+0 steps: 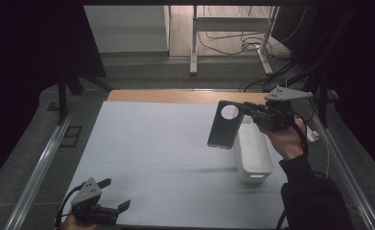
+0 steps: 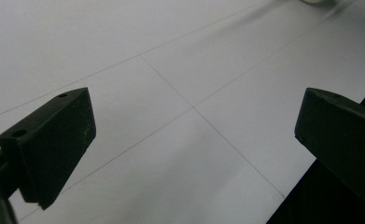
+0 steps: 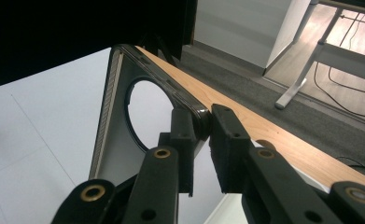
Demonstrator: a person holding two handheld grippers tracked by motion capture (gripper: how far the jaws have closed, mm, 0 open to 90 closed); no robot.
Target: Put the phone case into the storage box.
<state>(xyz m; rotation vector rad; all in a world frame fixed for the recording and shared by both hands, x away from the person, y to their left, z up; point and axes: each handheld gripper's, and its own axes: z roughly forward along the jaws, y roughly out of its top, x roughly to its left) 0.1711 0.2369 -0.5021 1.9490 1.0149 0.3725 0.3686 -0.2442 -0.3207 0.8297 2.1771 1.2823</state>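
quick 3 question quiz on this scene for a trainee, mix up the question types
1. True or false: the right gripper is shut on the phone case.
2. Which feature does the phone case have? A) a large round cutout B) a carrying handle C) a hinged lid
3. What stands on the table directly below the held phone case?

Key
1. True; its fingers pinch the case's edge.
2. A
3. A white bin. The left gripper hovers open near the table's front edge, holding nothing.
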